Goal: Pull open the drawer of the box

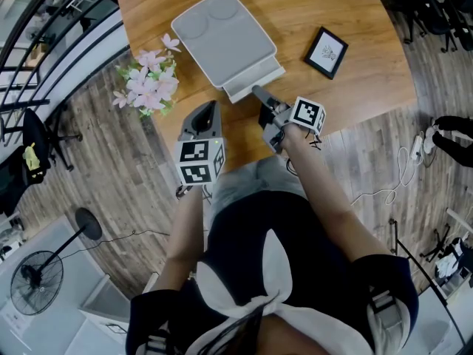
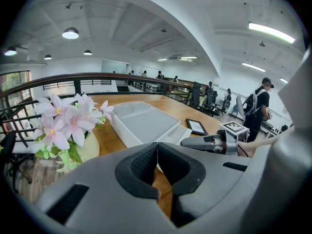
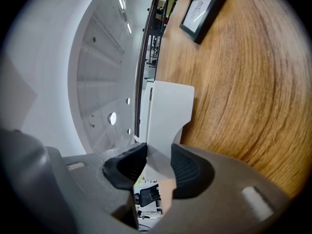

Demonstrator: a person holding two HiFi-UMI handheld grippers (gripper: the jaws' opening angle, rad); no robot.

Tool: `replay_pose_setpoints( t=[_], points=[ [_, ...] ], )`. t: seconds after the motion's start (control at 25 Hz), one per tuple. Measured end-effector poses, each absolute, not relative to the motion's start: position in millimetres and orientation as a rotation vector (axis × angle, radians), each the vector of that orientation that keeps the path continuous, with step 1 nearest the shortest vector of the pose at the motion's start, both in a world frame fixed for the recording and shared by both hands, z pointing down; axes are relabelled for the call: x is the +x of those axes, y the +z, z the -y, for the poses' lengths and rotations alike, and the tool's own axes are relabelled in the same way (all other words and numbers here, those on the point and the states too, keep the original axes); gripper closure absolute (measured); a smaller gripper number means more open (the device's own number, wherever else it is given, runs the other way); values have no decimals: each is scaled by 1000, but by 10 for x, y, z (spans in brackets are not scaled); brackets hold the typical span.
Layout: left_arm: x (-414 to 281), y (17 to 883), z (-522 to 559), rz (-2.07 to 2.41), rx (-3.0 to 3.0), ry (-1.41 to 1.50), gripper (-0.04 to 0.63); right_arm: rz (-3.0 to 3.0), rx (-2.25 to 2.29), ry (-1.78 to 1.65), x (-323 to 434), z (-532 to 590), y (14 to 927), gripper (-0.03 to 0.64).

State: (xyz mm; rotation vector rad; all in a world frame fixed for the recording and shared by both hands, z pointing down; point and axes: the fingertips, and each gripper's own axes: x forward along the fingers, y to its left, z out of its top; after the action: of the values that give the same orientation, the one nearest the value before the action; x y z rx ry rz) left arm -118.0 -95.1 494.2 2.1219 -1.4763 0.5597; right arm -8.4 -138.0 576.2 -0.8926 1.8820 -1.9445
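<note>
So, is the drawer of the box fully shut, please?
No, the drawer juts out of the box toward the right hand-held gripper.

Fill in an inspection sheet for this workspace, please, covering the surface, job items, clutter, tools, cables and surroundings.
Surface: round wooden table.
Job's things: grey box; its drawer sticks out slightly at the near end.
Clutter: pink flowers at the table's left edge; picture frame lying flat to the right of the box.
Tools: right tool shut on the drawer's front tab; left tool shut, empty.
Cables: white cable on the floor, right side.
Surroundings: fan on the floor; railing at left.
</note>
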Motion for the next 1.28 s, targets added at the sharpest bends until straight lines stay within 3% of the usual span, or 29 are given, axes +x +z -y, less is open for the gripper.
replay_pose_setpoints(
  t=[1.28],
  points=[
    [-1114, 4923, 780, 1484, 2109, 549, 577, -1884, -881, -1950, -3, 1197, 5755, 469]
  ],
)
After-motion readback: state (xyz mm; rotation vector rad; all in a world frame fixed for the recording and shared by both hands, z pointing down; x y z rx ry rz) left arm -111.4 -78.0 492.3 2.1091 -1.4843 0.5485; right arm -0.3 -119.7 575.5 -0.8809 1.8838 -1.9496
